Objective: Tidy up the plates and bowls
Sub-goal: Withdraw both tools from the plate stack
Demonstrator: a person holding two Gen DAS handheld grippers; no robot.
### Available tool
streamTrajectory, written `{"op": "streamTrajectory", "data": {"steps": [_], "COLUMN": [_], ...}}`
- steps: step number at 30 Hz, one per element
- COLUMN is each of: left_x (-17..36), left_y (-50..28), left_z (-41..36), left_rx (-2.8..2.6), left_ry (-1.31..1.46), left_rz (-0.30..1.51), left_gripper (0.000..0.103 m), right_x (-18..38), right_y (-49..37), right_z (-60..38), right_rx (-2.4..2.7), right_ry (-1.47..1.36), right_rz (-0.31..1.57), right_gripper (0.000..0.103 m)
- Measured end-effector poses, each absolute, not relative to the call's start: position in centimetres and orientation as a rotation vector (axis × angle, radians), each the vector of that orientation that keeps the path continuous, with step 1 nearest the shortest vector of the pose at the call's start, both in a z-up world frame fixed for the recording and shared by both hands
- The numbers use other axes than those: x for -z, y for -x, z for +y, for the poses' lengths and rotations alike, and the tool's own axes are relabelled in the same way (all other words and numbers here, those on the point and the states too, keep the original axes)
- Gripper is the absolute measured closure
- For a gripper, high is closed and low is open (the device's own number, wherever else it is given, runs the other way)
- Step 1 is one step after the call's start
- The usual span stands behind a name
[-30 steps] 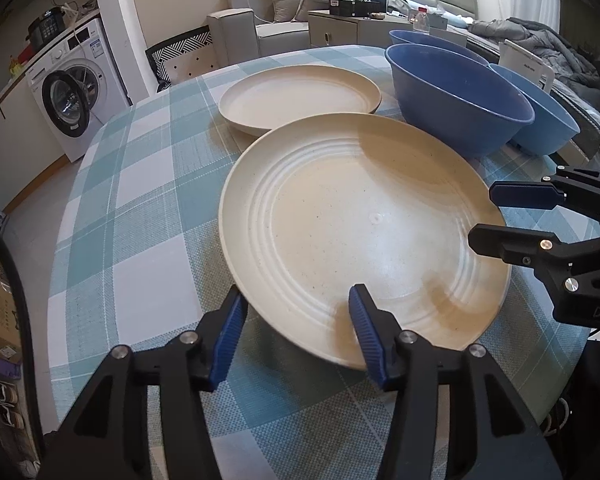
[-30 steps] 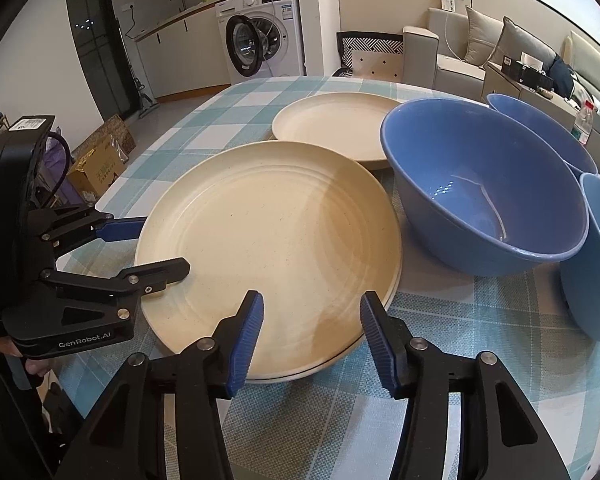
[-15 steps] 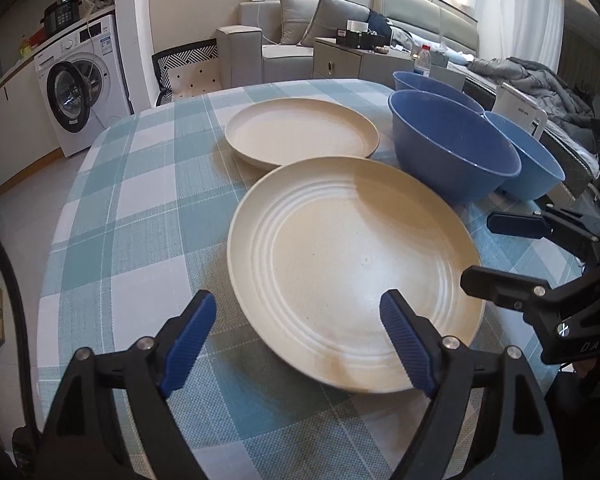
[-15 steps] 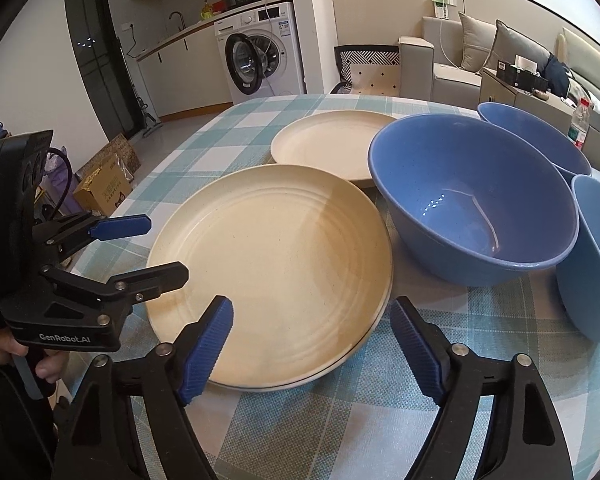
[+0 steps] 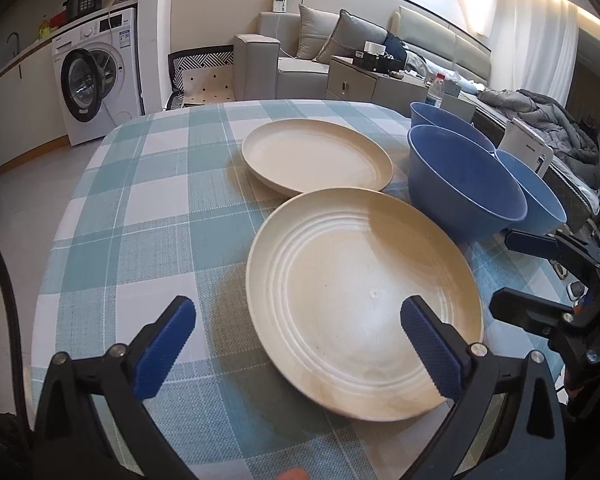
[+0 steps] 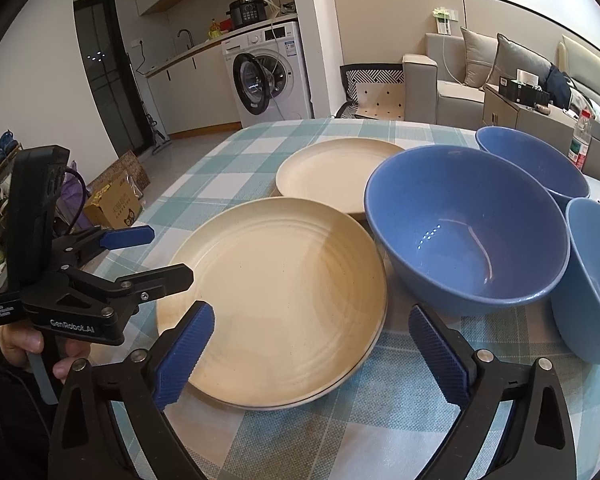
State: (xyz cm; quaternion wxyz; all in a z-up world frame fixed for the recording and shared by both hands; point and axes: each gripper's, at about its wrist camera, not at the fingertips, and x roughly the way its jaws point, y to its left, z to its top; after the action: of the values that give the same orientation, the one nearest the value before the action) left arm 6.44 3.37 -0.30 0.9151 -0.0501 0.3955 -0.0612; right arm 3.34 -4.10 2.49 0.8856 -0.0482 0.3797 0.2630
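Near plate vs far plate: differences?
The near plate looks larger and has concentric ridges inside its rim; the far plate looks smaller and smooth, with a deeper raised rim. The near plate lies between both open grippers; the far plate sits beyond them. Both are cream, upright on the checked tablecloth.

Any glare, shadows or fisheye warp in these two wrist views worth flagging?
Left wrist: strong barrel warp bends the wall lines and table edge, black vignette corners, bright ceiling strip top right, soft shadows under the open left gripper. Right wrist: specular dots and a streak inside the near blue bowl, same warp, large plate evenly lit and sharp.
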Motion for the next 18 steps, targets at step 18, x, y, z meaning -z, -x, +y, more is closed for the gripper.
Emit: {"op": "streamTrajectory", "data": {"steps": [18], "left_x": [-1.4], "left_y": [-8.7], "left_z": [5.0], "left_rx": [0.051], "left_ry": [0.166], "left_rz": [0.801], "left_gripper": [0.000], "right_x": [-5.2], "right_y": [-5.0], "right_z": [-4.4], "right_rx": [-0.587], "right_ry": [0.105], "right_rz": [0.733], "right_gripper": [0.001]}}
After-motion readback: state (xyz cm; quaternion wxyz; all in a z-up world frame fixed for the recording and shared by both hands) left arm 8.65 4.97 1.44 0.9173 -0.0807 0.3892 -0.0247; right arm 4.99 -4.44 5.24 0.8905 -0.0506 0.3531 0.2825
